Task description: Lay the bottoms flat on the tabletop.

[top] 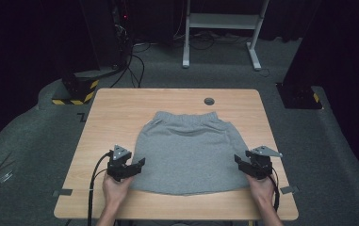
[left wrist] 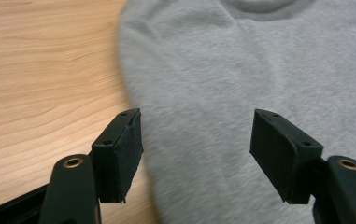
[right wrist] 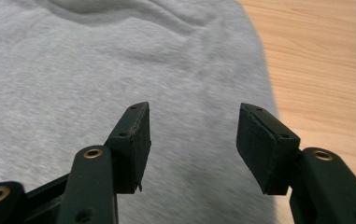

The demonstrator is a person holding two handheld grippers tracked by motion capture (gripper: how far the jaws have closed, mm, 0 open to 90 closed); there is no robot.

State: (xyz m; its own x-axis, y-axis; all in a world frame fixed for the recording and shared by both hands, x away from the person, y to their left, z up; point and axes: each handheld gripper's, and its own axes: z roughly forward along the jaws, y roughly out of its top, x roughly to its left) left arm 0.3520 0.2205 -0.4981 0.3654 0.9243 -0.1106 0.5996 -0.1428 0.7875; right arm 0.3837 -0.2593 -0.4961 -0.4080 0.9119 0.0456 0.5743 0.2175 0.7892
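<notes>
Garment: grey skirt (top: 189, 153) lies flat on the table (top: 116, 108), roughly centred, elastic waistband toward the far edge, hem toward the person.
Garment surface: mostly smooth; light creases below the waistband, seen in the right gripper view (right wrist: 119, 60).
Garment edges: left side edge curves across the wood in the left gripper view (left wrist: 213, 70); right side edge runs just beside bare wood in the right gripper view.
Table: light wood top with a round cable hole (top: 209, 101) near the far edge, beyond the waistband and apart from it.
Containers: the only holding surface is the table; it bears the skirt and the two strips of tape (top: 62, 192) at its near corners.
Left gripper (top: 137, 165): held in the person's left hand (top: 116, 188) at the skirt's left edge, near the hem; jaws stand wide apart, nothing between the pads, cloth below them.
Right gripper (top: 238, 161): held in the right hand (top: 262, 188) at the skirt's right edge; jaws stand apart with nothing clamped, cloth below them.
Contact: whether the pads touch the cloth cannot be determined.
</notes>
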